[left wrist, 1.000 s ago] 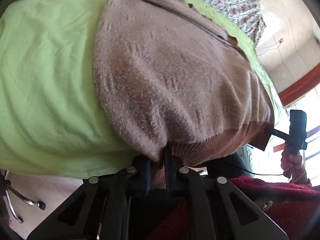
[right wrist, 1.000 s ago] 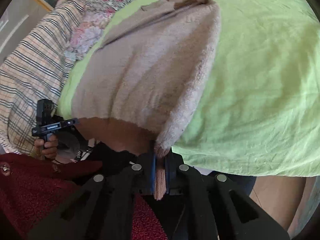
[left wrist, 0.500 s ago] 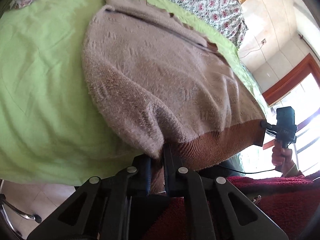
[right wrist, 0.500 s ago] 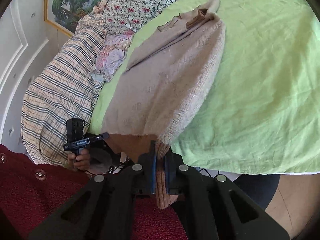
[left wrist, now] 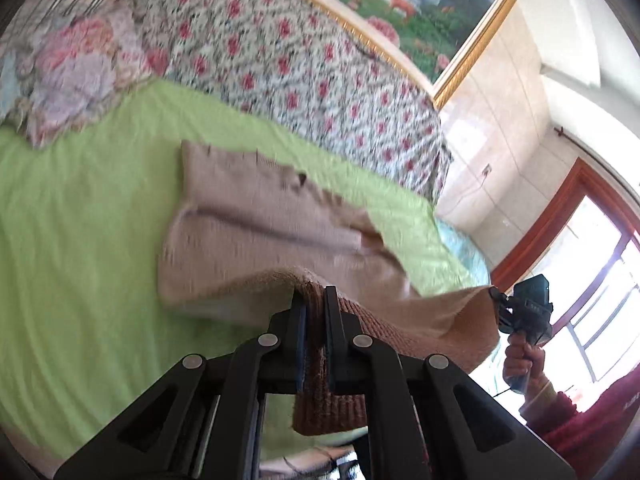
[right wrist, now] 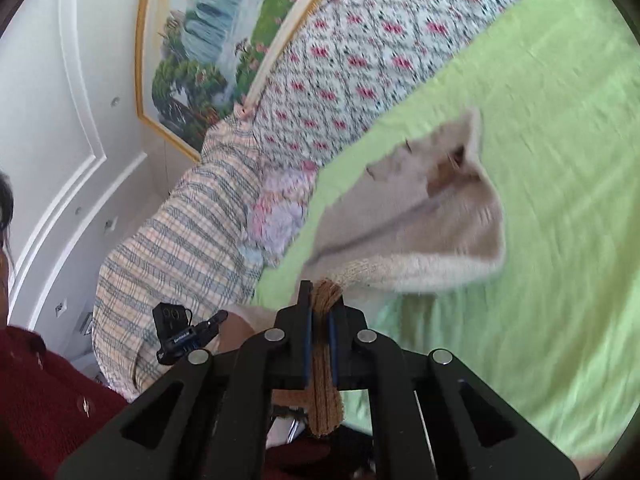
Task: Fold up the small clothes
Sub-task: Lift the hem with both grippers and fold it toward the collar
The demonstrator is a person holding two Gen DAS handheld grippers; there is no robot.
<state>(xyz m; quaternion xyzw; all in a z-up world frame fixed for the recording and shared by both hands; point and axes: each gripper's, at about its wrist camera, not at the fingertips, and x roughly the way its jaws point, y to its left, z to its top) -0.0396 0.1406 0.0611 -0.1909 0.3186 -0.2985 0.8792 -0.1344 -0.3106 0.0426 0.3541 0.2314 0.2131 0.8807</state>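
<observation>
A beige knitted sweater lies on the green bedsheet, its near brown ribbed hem lifted off the bed. My left gripper is shut on one corner of that hem. My right gripper is shut on the other hem corner, and it also shows in the left wrist view at the right. The sweater shows in the right wrist view with its collar end far from me. The hem hangs stretched between both grippers.
A floral quilt and a plaid blanket lie at the bed's far side under a framed painting. A window is at the right. The person's red sweater is close behind the grippers.
Both grippers have risen and moved forward over the bed, carrying the hem toward the collar. The sweater's near half has lifted off the sheet and more of the room shows.
</observation>
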